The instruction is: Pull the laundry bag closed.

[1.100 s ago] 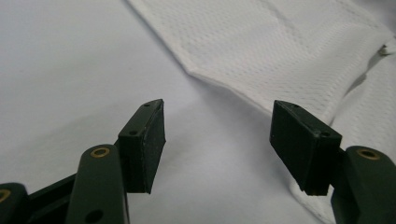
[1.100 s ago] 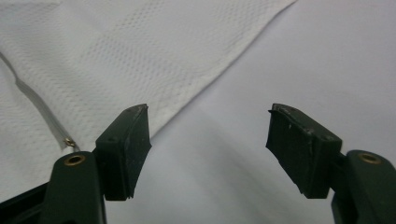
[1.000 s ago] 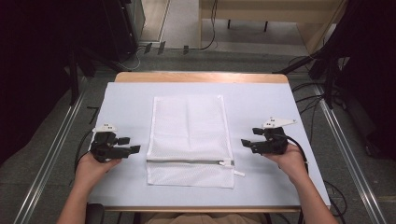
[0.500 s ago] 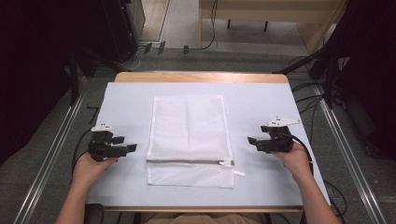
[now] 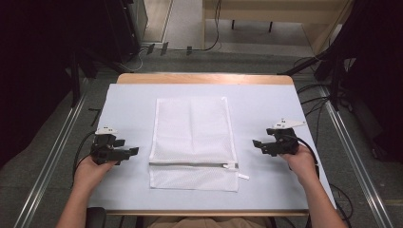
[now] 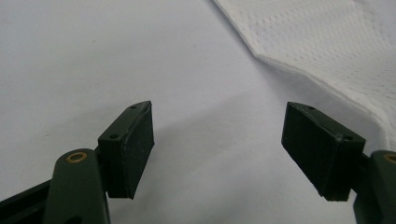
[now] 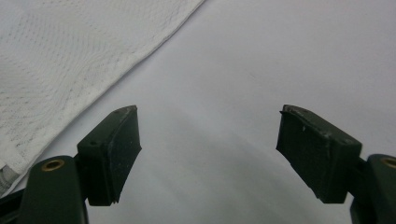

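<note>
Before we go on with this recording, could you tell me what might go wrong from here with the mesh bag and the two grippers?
1. The white mesh bag lies flat on the table cover, so open jaws may slide over it or pinch the cover too.
2. The zipper pull sticks out loose at the bag's right; the right gripper could snag it.
3. The left gripper and the right one stand apart from the bag; uneven grasps could skew it.

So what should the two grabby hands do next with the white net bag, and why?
Probably bring both in toward the mesh bag. The left gripper and right gripper sit open on either side, holding nothing, and the bag lies flat between them with its zipper closed.
</note>
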